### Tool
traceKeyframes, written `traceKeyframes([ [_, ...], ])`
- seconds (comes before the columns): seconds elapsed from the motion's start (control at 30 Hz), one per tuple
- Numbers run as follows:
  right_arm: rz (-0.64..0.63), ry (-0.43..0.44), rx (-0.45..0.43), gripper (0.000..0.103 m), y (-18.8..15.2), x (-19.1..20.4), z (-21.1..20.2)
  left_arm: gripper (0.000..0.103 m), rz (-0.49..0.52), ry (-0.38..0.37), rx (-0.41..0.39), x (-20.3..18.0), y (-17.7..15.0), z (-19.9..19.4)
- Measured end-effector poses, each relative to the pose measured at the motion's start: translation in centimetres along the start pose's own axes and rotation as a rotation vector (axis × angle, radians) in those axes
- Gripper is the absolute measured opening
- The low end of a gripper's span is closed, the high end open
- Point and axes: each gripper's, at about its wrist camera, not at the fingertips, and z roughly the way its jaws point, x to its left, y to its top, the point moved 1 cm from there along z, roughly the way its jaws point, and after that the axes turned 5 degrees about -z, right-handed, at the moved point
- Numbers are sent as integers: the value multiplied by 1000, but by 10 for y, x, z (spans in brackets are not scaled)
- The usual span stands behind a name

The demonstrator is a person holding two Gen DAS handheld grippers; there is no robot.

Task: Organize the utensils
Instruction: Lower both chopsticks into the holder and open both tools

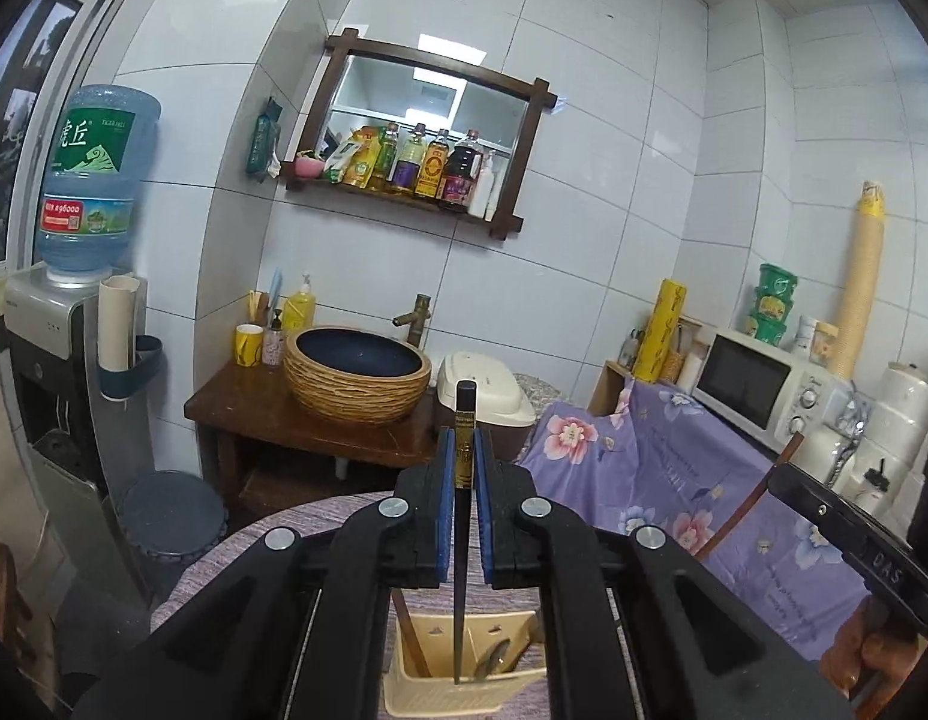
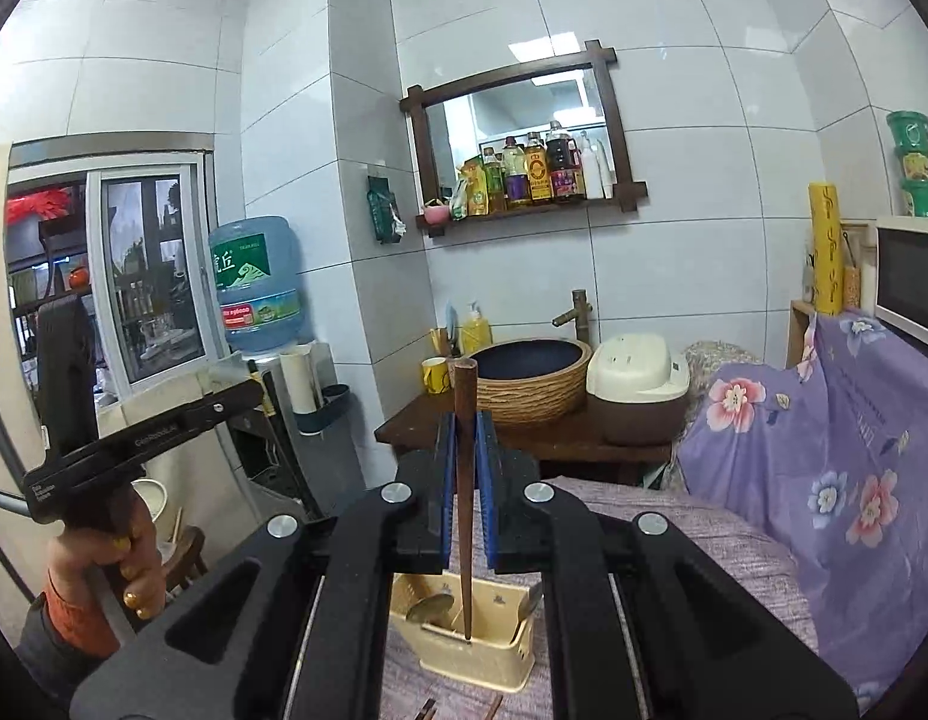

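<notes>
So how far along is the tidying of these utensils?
Partly done: the cream plastic utensil holder already has a metal spoon in it. In hand: the left gripper clamps a black chopstick with a gold band, the right gripper a brown wooden chopstick, both above the holder. Left: lowering them in; more chopstick ends lie on the table.

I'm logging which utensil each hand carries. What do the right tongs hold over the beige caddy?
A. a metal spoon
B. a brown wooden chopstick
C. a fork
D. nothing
B: the right tongs are shut on a brown wooden chopstick, upright above the beige caddy.
</notes>
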Motion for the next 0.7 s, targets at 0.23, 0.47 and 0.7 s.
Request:
traceKeyframes([
  [0.23,17,-23,74,8,-51,-6,48,8,-12,17,66,18,-51,37],
  [0.47,28,-38,158,8,-96,-8,75,8,-14,40,164,34,-93,59],
  [0.7,53,-45,197,8,-116,-16,87,8,-35,40,242,46,-119,71],
])
